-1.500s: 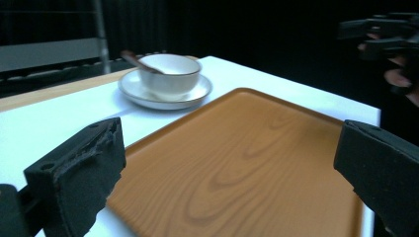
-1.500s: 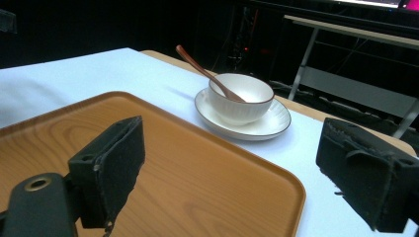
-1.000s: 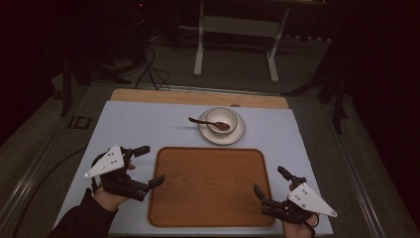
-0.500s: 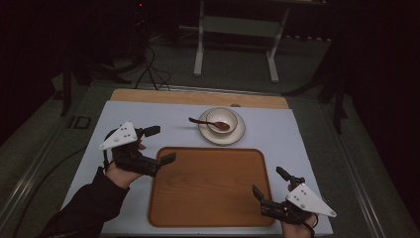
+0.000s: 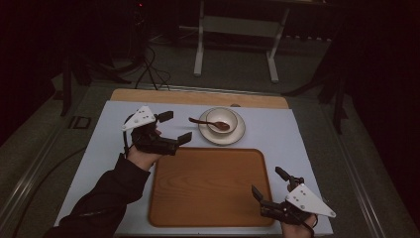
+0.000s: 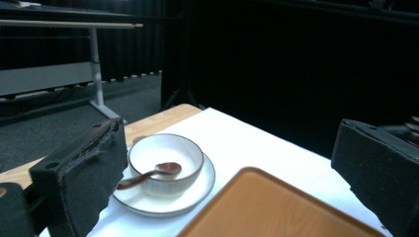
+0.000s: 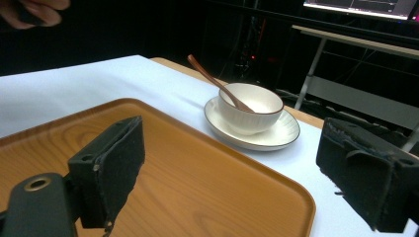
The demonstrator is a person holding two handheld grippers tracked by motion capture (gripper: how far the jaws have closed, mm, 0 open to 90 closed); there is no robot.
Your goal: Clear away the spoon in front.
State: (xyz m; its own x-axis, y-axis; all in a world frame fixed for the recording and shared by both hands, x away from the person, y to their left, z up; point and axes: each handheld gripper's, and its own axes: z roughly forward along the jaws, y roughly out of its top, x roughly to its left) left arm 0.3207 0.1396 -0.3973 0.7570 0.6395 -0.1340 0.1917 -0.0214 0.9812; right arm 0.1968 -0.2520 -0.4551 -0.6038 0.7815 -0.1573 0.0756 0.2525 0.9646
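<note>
Resting in the bowl (image 5: 222, 120), spoon (image 5: 210, 123), handle toward left gripper (image 5: 174, 127).

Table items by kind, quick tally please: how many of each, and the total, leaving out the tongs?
Wooden tray: 1
Saucer: 1
Bowl: 1, standing on the saucer
Brown spoon: 1, head in the bowl, handle out over the rim
Total: 4
</note>
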